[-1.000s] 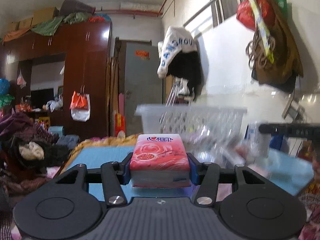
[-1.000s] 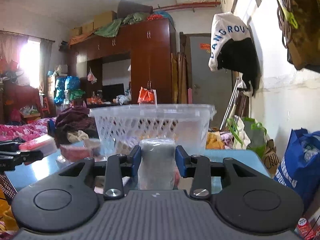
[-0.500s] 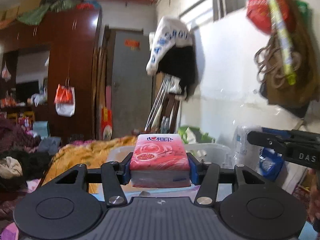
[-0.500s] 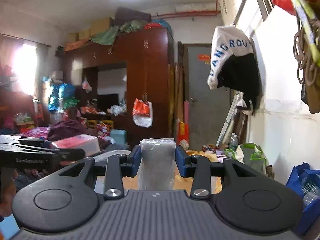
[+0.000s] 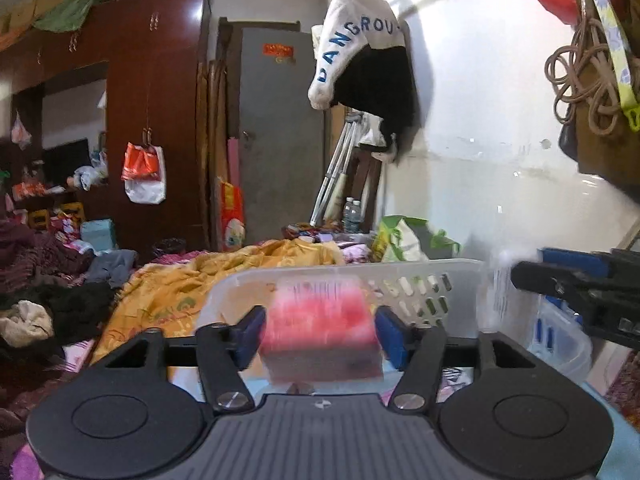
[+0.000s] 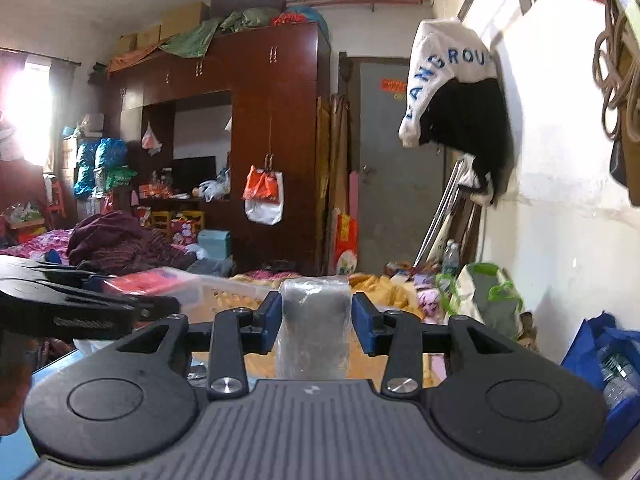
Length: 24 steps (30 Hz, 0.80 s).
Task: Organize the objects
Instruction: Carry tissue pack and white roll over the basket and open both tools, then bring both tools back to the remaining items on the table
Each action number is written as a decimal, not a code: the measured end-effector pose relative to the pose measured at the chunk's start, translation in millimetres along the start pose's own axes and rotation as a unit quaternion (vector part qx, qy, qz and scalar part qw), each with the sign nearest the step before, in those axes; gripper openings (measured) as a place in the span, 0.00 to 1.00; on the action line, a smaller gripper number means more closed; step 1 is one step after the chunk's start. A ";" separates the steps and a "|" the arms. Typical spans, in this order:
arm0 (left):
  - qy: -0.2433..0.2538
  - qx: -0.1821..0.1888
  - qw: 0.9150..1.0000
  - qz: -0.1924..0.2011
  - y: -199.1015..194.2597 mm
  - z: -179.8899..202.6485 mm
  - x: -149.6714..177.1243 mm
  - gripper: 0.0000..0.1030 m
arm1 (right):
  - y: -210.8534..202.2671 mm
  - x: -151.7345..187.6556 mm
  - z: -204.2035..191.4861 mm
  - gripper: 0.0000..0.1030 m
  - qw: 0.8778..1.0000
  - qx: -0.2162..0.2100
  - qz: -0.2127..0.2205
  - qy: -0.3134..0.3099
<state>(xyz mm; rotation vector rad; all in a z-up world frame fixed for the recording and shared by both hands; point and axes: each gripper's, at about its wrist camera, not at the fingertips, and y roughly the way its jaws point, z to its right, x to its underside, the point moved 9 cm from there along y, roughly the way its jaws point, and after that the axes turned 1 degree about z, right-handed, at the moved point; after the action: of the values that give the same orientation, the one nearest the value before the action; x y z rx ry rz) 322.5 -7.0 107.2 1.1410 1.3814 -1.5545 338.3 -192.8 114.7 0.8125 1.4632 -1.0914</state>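
The left gripper [image 5: 319,334] has its jaws opening, and the pink tissue pack [image 5: 320,330] sits between the blue pads [image 5: 249,334] with a narrow gap on each side. The pack is blurred (it looks loose, not pressed), and it is just in front of the near rim of the white basket [image 5: 420,280]. Whether it is already over the basket's inside, I cannot tell.

The right gripper [image 6: 316,322] is also opening. The grey roll in clear wrap [image 6: 314,320] stands upright between its pads [image 6: 364,328], and a small space shows at both sides, so the pads do not press it. In the right view the basket [image 6: 236,294] lies to the left, beyond the fingers, with the pack [image 6: 154,280] and the left gripper [image 6: 132,304] at its left end.
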 end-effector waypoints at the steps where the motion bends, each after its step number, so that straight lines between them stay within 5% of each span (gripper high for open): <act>1: -0.001 -0.003 1.000 0.008 -6.3 -1.1 0.9 0.70 | -5.6 1.3 2.4 0.64 1.000 0.001 0.003 0.002; 3: -0.006 0.017 0.999 0.027 -27.5 -0.2 2.9 0.71 | -28.0 7.9 6.5 0.99 1.000 0.001 0.022 0.002; 7: -0.007 0.032 0.997 0.068 -93.1 -1.2 26.4 0.82 | -74.3 41.3 17.8 1.00 0.999 -0.015 0.034 0.025; 11: -0.004 0.054 0.996 0.071 -146.8 1.9 80.6 0.85 | -76.8 85.3 32.2 1.00 0.999 -0.008 -0.024 0.025; 16: 0.029 0.082 0.996 0.028 -158.5 20.3 138.7 0.85 | -46.9 109.3 34.5 1.00 0.993 -0.036 -0.109 0.036; 24: 0.043 0.110 0.993 -0.008 -147.6 39.9 170.1 0.85 | -27.3 135.4 24.7 0.96 0.979 -0.047 -0.198 0.034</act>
<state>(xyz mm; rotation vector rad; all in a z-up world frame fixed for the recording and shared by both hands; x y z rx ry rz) 124.2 -22.2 -5.6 1.3466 1.3002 -1.7192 297.4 -235.6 -12.4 0.5045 1.7686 -1.2844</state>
